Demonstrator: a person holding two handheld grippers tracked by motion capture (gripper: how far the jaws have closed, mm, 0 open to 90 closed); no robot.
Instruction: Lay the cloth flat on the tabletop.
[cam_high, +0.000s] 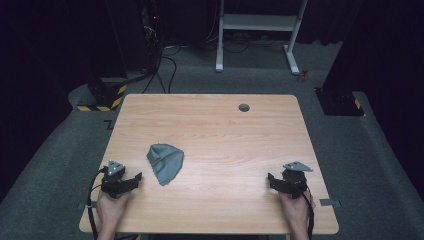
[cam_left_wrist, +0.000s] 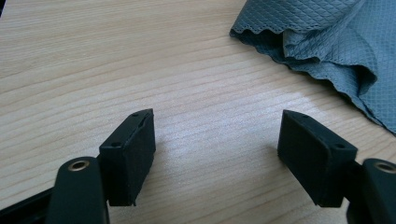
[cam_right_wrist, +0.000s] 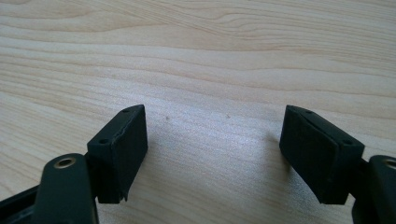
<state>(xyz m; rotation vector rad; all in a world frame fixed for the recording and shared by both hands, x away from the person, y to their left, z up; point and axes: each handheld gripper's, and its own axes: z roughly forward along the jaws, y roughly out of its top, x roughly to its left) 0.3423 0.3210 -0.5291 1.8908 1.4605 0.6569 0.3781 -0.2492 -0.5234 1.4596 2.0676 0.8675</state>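
Now the left gripper, jaws apart and empty, has the crumpled grey cloth near at two o'clock; right gripper, also spread, sits well apart.

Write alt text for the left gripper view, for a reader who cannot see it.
The left gripper hangs low over a light wooden table, its two black jaws wide apart with nothing between them. A crumpled grey cloth with a quilted diamond texture and scalloped edge lies ahead at upper right, apart from the jaws.
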